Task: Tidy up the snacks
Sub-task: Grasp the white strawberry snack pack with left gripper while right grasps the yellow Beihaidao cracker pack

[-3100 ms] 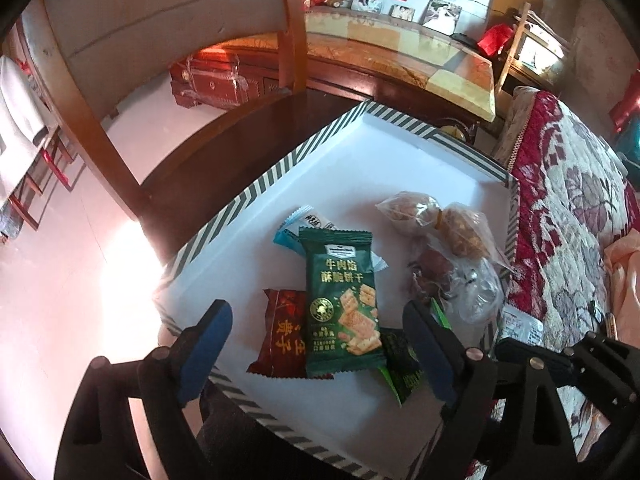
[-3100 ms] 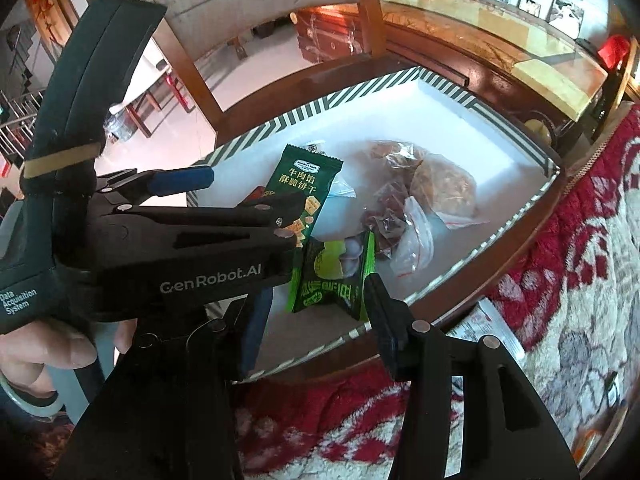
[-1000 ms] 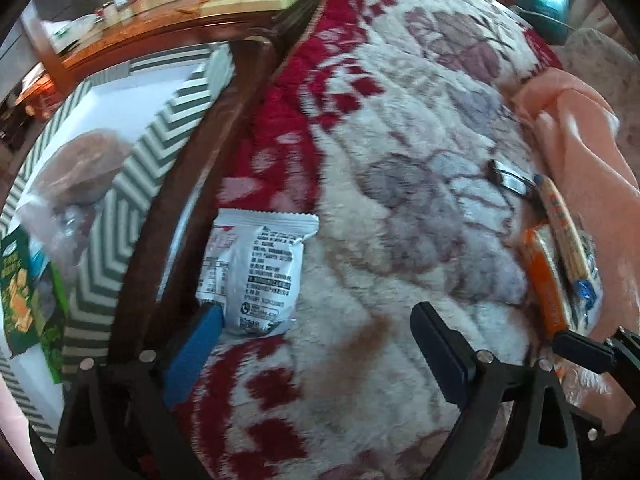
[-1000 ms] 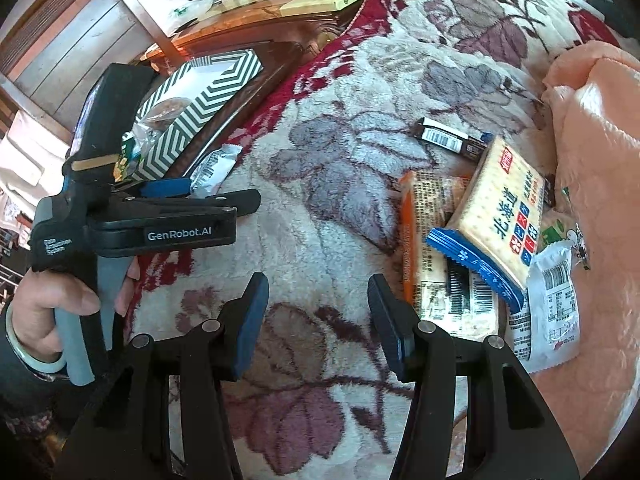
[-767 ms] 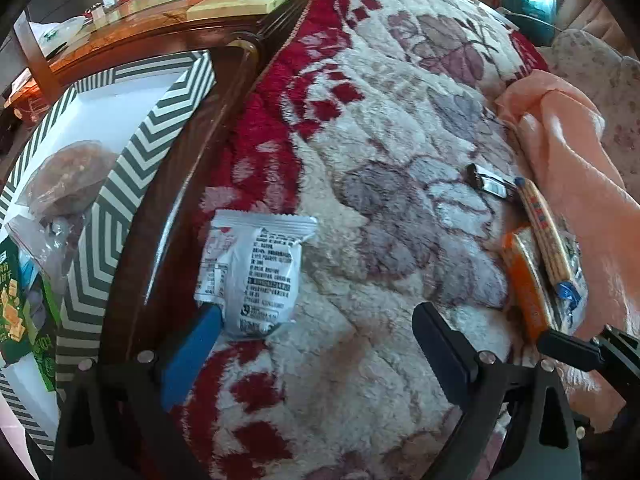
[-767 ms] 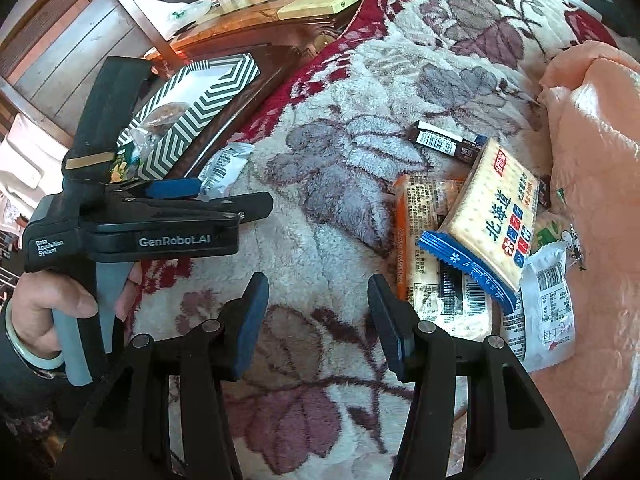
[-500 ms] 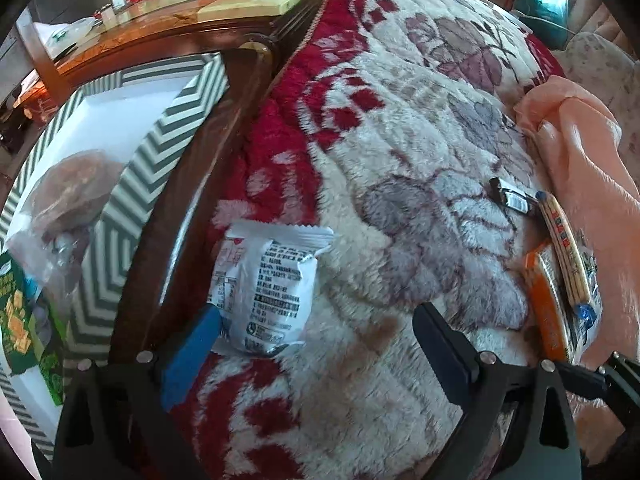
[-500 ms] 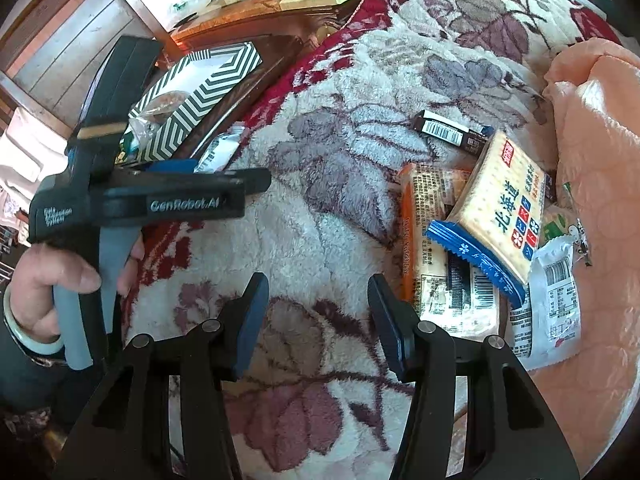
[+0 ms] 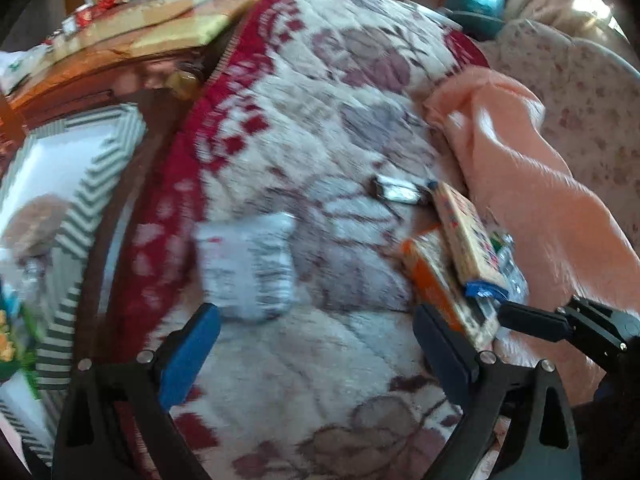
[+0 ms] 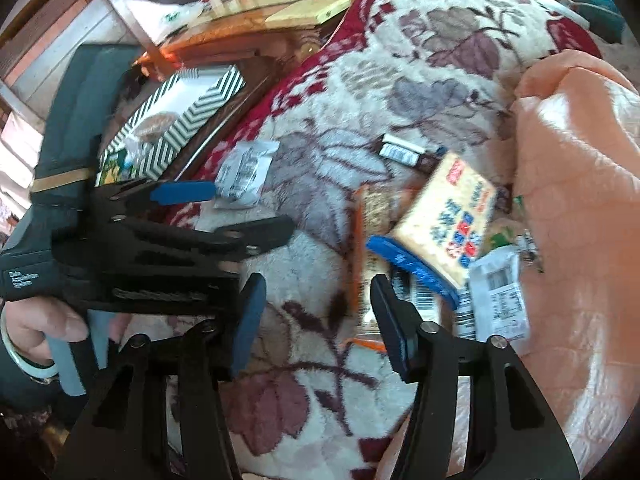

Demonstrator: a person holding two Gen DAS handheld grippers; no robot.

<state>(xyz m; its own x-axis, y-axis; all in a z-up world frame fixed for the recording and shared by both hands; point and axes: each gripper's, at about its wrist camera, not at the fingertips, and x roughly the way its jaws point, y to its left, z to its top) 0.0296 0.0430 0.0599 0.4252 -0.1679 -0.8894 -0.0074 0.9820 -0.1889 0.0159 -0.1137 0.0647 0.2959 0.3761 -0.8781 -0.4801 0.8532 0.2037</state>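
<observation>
Snacks lie scattered on the floral blanket (image 10: 328, 128): a light, crinkly silver packet (image 9: 246, 268) just beyond my empty, spread left gripper (image 9: 316, 344), best pinched by its sealed edge, while my empty right gripper (image 10: 316, 312) is opening near the cracker pack (image 10: 444, 216).

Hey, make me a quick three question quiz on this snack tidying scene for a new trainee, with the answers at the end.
1. True or false: the left gripper is clamped on the white snack packet.
2. Multiple choice: the cracker pack with the blue end lies A) inside the striped box, B) on top of the orange-edged pack on the floral blanket, C) between the right gripper's fingers.
3. Fill in: the peach cloth lies to the ___ of the snack pile in the right wrist view.

Key: 1 false, its jaws are wide apart with the packet lying free on the blanket. 2 B. 3 right.
</observation>
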